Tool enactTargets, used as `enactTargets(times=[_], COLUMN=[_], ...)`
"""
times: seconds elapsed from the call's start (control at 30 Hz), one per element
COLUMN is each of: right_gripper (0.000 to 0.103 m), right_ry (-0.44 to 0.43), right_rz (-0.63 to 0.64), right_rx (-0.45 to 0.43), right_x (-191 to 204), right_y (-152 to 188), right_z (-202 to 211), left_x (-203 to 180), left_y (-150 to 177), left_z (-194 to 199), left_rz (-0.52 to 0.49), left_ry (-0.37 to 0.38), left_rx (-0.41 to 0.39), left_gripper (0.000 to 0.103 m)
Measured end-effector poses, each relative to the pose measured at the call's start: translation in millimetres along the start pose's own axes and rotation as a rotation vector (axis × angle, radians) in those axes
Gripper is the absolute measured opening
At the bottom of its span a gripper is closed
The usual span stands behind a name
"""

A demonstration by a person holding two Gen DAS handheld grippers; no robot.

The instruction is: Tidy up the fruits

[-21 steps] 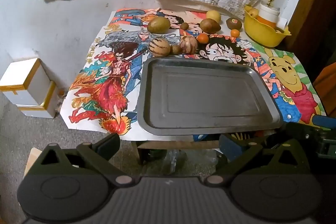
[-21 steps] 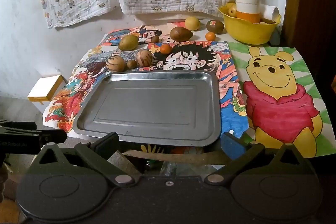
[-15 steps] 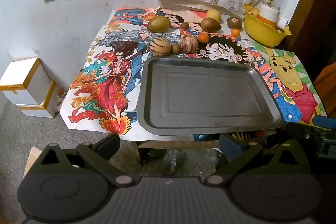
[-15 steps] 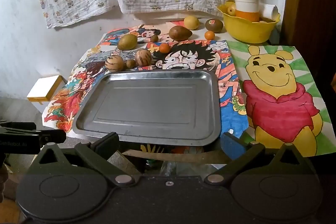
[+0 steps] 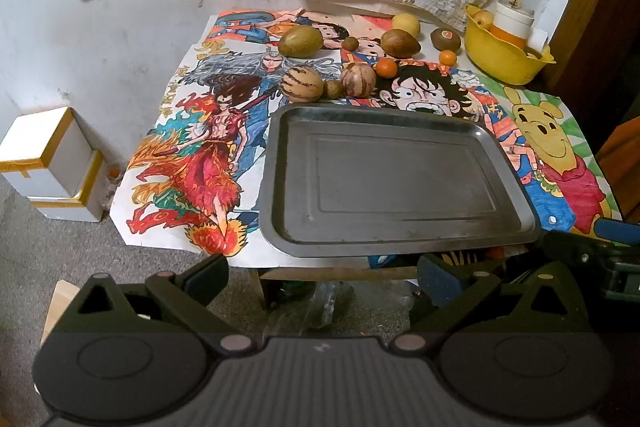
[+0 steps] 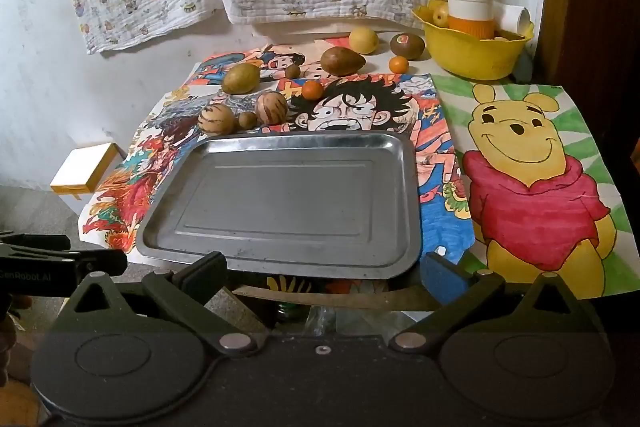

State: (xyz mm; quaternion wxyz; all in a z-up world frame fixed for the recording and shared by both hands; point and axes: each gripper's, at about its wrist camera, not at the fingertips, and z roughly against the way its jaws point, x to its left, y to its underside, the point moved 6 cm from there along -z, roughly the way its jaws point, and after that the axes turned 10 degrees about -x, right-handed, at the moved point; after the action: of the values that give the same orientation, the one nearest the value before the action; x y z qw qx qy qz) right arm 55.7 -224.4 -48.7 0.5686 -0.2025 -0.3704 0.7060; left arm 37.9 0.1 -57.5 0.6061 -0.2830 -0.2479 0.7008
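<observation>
Both the left hand-held gripper (image 5: 322, 275) and the right hand-held gripper (image 6: 324, 273) stand wide apart, holding nothing, before the empty tray (image 6: 288, 147); the fruits (image 6: 216, 119) lie behind it.

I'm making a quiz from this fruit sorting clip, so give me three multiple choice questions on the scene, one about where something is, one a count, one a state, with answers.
1. Where does the yellow bowl stand?
A. far right corner of the table
B. on the metal tray
C. on the floor

2. How many small orange fruits lie on the table?
A. one
B. two
C. four

3. What is in the metal tray?
A. all the fruit
B. one mango
C. nothing

Answers:
1 A, it sits beyond the bear drawing.
2 B, one lies by the striped fruit, the other near the bowl.
3 C, its floor is bare; both grippers hang open before it.
</observation>
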Motion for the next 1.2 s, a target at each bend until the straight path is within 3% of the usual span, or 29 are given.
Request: enactTargets(times=[1.2], right_gripper=[0.103], right_ry=[0.015], right_rz=[-0.015], right_rx=[0.047], right_x=[0.7], right_y=[-0.1], right_z=[-16.4], left_x=[9.5], left_y=[-2.7], left_z=[-14.7], left_rz=[0.014], left_ry=[-0.01], left_rx=[0.057], left_gripper=[0.102])
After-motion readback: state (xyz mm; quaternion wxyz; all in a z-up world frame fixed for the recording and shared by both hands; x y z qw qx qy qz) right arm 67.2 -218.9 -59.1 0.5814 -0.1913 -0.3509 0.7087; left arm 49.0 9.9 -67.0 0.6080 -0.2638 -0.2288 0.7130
